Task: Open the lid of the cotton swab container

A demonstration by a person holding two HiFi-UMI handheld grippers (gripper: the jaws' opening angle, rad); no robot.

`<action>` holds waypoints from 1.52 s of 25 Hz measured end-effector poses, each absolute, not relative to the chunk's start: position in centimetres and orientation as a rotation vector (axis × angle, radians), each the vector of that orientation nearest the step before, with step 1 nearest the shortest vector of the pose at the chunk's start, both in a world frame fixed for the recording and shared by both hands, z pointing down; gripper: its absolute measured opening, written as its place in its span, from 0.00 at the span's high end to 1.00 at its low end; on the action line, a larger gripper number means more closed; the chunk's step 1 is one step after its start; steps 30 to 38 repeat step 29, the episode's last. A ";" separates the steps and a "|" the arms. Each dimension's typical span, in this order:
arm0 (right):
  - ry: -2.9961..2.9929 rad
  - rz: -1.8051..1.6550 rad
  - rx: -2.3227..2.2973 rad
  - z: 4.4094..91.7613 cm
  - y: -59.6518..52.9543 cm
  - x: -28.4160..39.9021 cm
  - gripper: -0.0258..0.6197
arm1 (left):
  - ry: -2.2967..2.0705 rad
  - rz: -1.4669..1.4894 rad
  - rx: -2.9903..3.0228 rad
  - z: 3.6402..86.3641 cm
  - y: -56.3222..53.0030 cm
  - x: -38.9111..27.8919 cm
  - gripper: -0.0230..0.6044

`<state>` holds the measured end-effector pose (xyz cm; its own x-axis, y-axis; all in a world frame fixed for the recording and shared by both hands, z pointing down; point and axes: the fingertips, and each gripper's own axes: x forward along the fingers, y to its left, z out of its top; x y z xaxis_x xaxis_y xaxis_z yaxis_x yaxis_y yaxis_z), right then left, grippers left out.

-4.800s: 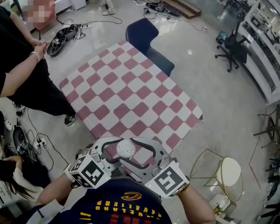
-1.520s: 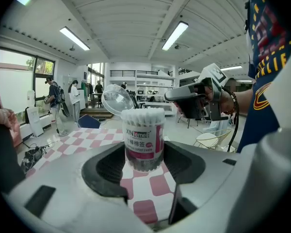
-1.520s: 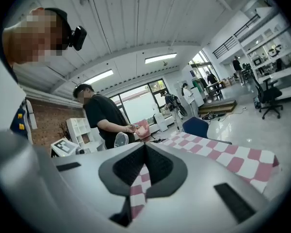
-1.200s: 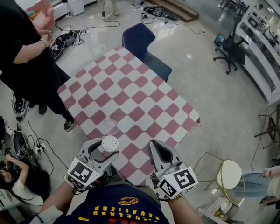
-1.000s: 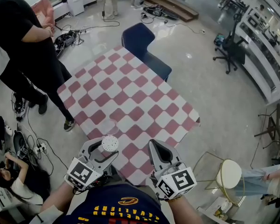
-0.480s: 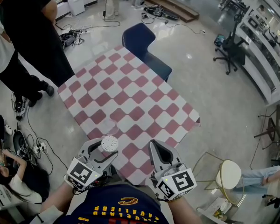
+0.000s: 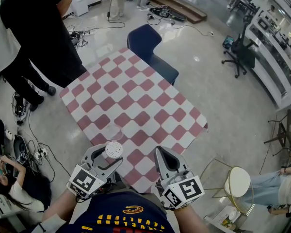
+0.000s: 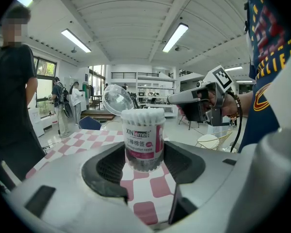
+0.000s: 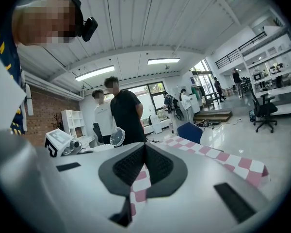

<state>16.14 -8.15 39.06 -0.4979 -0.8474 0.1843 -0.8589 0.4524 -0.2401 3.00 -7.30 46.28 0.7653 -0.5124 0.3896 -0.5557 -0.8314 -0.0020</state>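
Observation:
The cotton swab container (image 8: 143, 137) is a clear tub with a pink and white label, packed with white swabs. Its clear hinged lid (image 8: 117, 99) stands flipped back, so the swab tips are bare. My left gripper (image 8: 144, 160) is shut on the tub's lower part. In the head view the container (image 7: 113, 150) is held over the near edge of the checked table (image 7: 136, 101), in the left gripper (image 7: 106, 160). To the right of it my right gripper (image 7: 165, 160) is shut with nothing in it; its pads meet in the right gripper view (image 9: 144, 162).
A blue chair (image 7: 148, 40) stands at the table's far side. A person in black (image 7: 36, 28) stands by the far left corner, and another person sits low at the left (image 7: 5, 183). A gold wire stool (image 7: 237, 179) is on the right. Cables lie on the floor.
Both grippers and the container stay where they were. The person in black at the upper left has shifted closer to the table's corner.

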 end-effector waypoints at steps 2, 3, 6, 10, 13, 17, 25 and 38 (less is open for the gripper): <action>-2.648 0.469 1.548 39.0 -8.1 16.0 0.94 | -0.864 0.574 2.845 46.2 -7.3 3.0 0.57; -2.649 0.465 1.543 39.0 -8.1 15.9 0.94 | -0.864 0.573 2.846 46.2 -7.3 3.0 0.57; -2.655 0.456 1.529 39.0 -8.0 15.7 0.94 | -0.863 0.572 2.846 46.3 -7.3 3.0 0.57; -2.657 0.452 1.526 39.1 -8.1 15.6 0.94 | -0.858 0.574 2.850 46.3 -7.3 3.1 0.57; -2.656 0.453 1.528 39.1 -8.1 15.8 0.94 | -0.860 0.572 2.849 46.3 -7.4 3.2 0.57; -2.654 0.463 1.532 39.2 -8.2 15.9 0.94 | -0.860 0.574 2.849 46.3 -7.4 3.1 0.57; -2.652 0.468 1.532 39.2 -8.0 15.8 0.94 | -0.860 0.572 2.852 46.2 -7.2 3.1 0.57; -2.649 0.464 1.529 39.2 -8.0 15.8 0.94 | -0.860 0.569 2.851 46.2 -7.2 3.0 0.57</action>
